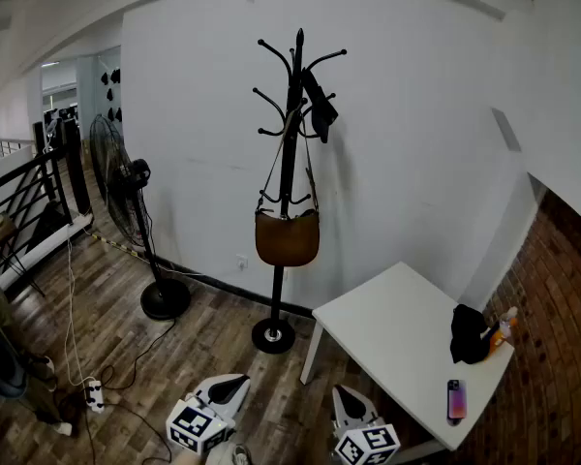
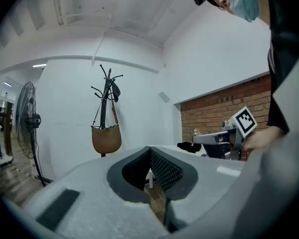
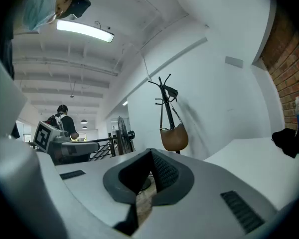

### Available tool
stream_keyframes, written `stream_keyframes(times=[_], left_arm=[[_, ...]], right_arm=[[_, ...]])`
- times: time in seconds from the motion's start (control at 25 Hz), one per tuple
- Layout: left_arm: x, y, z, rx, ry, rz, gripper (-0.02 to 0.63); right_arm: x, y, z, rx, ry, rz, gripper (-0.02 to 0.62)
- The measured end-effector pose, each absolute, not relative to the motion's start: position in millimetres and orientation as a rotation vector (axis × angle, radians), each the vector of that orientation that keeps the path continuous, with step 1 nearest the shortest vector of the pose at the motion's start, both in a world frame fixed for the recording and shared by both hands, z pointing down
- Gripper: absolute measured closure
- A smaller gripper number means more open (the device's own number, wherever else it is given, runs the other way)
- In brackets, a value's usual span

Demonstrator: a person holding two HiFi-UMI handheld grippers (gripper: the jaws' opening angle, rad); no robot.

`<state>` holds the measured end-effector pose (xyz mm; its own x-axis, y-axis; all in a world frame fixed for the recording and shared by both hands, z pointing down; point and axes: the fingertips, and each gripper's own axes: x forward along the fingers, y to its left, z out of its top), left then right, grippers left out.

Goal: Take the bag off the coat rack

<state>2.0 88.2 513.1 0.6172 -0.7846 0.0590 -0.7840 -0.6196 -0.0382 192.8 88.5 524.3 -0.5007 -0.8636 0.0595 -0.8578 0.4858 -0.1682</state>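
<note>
A brown bag [image 1: 287, 237] hangs by its thin straps from the black coat rack [image 1: 290, 153] standing against the white wall. It also shows far ahead in the left gripper view as the bag [image 2: 106, 139] and in the right gripper view as the bag [image 3: 174, 138]. My left gripper [image 1: 234, 386] and right gripper [image 1: 342, 397] sit low at the bottom of the head view, well short of the rack. The jaws of the left gripper [image 2: 150, 156] and the right gripper [image 3: 150, 158] are both shut, with nothing between them.
A dark item [image 1: 320, 105] hangs on an upper hook of the rack. A white table [image 1: 397, 318] at the right carries a black cloth [image 1: 470, 334], a phone [image 1: 455, 398] and an orange bottle [image 1: 506, 325]. A standing fan [image 1: 126, 182] and floor cables [image 1: 87, 356] are at the left.
</note>
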Motion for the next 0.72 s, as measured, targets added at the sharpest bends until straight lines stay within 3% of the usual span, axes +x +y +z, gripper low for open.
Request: stream_keyframes(times=[0.4,0.44,0.48,0.52,0.72], left_arm=[[-3,68,502,-2.76,1.364,-0.033,0.595],[-4,62,503,-2.77,1.361,-0.022,0.56],[-4,55,504,-2.789,1.356,-0.011,0.473],[-5,48,506,-2.811,1.35,-0.004,0.45],[-11,8,505,-2.86,1.293,0.017,0.422]], right_arm=[[177,69,512,-1.491,2.678,-0.206,0.594],[176,64,513,-1.503,2.677,-0.204,0.594],[175,58,514,-1.522,2.671,-0.201,0.583],[175,52,514,-1.542,2.663,-0.196,0.577],[167,17,509,-1.611,2.625,-0.183,0.469]])
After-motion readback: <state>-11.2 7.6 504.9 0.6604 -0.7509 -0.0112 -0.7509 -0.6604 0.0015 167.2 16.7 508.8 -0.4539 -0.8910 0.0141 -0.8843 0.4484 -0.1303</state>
